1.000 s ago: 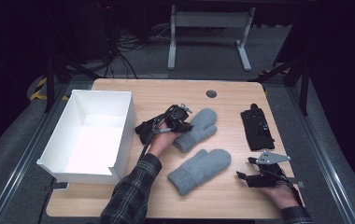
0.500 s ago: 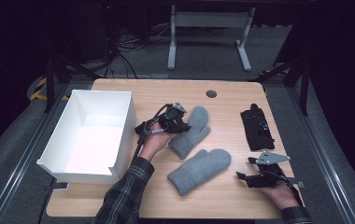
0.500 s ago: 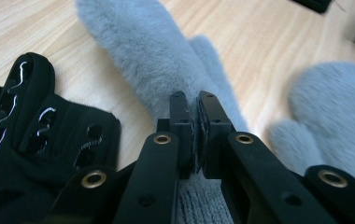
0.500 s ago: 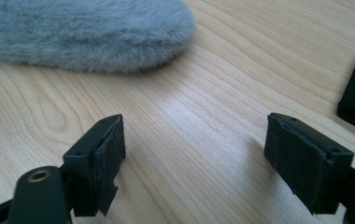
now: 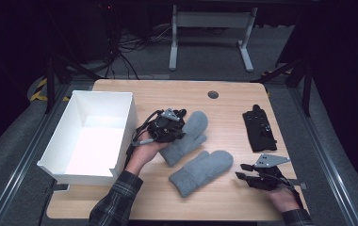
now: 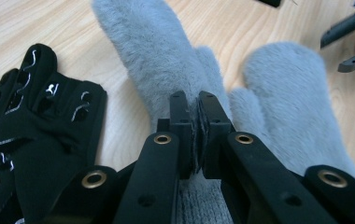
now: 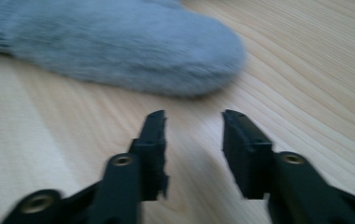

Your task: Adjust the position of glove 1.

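Observation:
My left gripper (image 5: 176,134) (image 6: 198,100) is shut on a grey fluffy mitten (image 5: 189,134) (image 6: 157,60) near its cuff, just right of the white box. A second grey mitten (image 5: 200,172) (image 6: 287,93) (image 7: 119,46) lies flat on the table in front of it. One black glove (image 6: 26,107) lies beside the held mitten, under my left hand. Another black glove (image 5: 259,129) lies at the table's right. My right gripper (image 5: 239,171) (image 7: 193,116) rests low near the front right, pointing at the second mitten's tip. Its jaws have just been closing and stand apart with nothing between them.
An open white box (image 5: 125,122) stands at the left of the wooden table (image 5: 229,108), close to my left hand. A round dark grommet (image 5: 213,94) is set in the far edge. A white desk frame (image 5: 210,28) stands on the floor behind.
My left gripper has carried the held mitten a little leftward, toward the box and the person. The right hand has stayed in place.

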Tool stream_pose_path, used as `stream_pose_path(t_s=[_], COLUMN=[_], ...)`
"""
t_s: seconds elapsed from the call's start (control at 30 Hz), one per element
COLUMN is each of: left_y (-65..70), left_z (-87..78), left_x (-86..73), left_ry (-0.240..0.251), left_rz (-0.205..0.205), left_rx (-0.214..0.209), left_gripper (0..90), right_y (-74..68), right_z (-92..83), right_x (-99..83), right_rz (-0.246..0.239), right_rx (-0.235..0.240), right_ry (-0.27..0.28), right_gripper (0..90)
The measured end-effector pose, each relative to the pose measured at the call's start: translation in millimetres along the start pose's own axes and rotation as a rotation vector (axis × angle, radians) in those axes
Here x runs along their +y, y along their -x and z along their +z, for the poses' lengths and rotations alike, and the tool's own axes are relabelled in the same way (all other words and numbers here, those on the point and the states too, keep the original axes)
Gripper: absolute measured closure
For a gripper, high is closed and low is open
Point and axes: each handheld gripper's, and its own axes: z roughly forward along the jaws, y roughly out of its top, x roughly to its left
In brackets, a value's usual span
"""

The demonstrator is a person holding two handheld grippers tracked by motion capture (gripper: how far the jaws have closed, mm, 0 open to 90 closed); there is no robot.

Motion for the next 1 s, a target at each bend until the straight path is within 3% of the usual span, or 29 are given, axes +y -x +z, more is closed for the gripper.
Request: stream_pose_path(t_s=[0.03, 0.07, 0.1, 0.2, 0.53, 0.7, 1.0], left_y=[1.8, 1.8, 4.1, 8.2, 14.0, 17.8, 32.4], left_z=[-1.5, -1.5, -3.1, -5.5, -2.8, 2.2, 1.5], left_x=[-1.2, -1.2, -2.7, -8.2, -23.0, -21.6, -16.0], left_ry=[-0.002, -0.002, -0.001, -0.009, -0.024, -0.037, -0.034], left_rz=[0.003, 0.003, 0.010, 0.013, 0.013, 0.019, 0.045], left_rx=[0.000, 0.000, 0.009, 0.025, 0.030, 0.031, 0.001], left_gripper=[86.7, 86.7, 86.7, 86.7, 86.7, 86.7, 86.6], right_y=[-4.6, -4.6, -12.5, -19.4, -51.4, -61.5, -60.8], right_z=[0.7, 0.7, 2.6, 5.6, 40.4, 53.6, 60.8], right_x=[3.1, 3.1, 8.8, 13.5, 35.7, 41.5, 46.2], right_rz=[-0.019, -0.019, -0.033, -0.044, -0.111, -0.144, -0.146], right_rx=[0.017, 0.017, 0.055, 0.091, 0.239, 0.265, 0.260], right_ry=[0.007, 0.007, 0.015, 0.023, -0.012, -0.034, -0.037], right_gripper=[72.2, 72.2, 81.1, 87.9, 89.9, 89.9, 90.0])
